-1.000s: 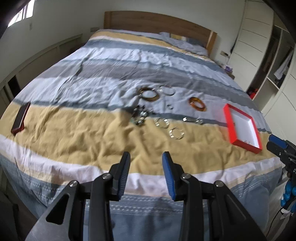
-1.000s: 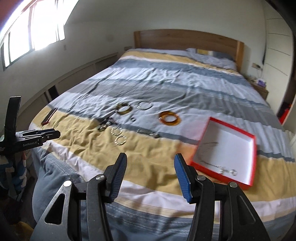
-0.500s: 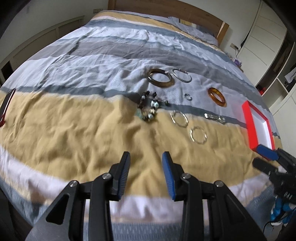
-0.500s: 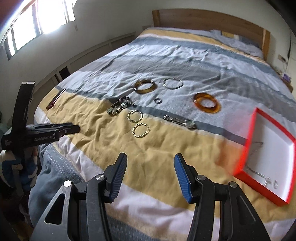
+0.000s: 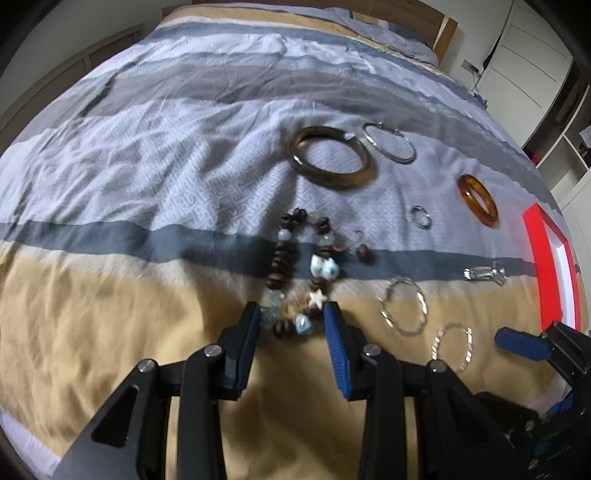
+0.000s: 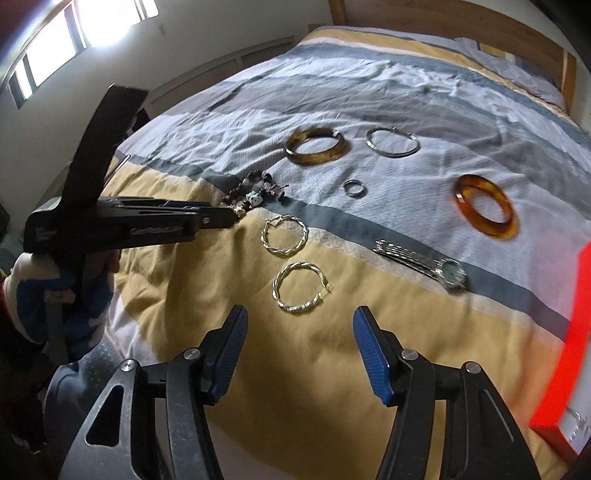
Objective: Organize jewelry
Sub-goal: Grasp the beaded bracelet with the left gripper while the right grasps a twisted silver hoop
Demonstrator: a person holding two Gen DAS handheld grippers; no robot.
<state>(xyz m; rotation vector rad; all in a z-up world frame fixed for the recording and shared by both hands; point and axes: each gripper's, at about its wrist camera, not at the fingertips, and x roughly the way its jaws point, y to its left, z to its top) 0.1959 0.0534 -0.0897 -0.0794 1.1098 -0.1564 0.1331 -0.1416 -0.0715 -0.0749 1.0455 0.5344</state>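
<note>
Jewelry lies spread on the striped bedspread. A beaded bracelet (image 5: 301,269) of brown, blue and white beads lies just ahead of my open left gripper (image 5: 291,314), its near end between the fingertips. Two twisted hoop earrings (image 6: 284,234) (image 6: 300,288) lie ahead of my open, empty right gripper (image 6: 299,325). Farther off are a brown bangle (image 6: 316,146), a silver hoop (image 6: 392,142), a small ring (image 6: 354,188), an amber bangle (image 6: 485,208) and a silver watch (image 6: 424,264). A red box (image 6: 565,354) sits at the right.
The bed (image 5: 147,155) fills both views, with a wooden headboard (image 6: 461,22) at the far end. White cupboards (image 5: 535,55) stand to the right and a window (image 6: 74,33) to the left. My left gripper (image 6: 133,221) shows at the left of the right wrist view.
Both grippers have moved forward and down toward the bedspread. The left one has reached the beaded bracelet; the right one has closed in on the twisted hoops. Both stay open.
</note>
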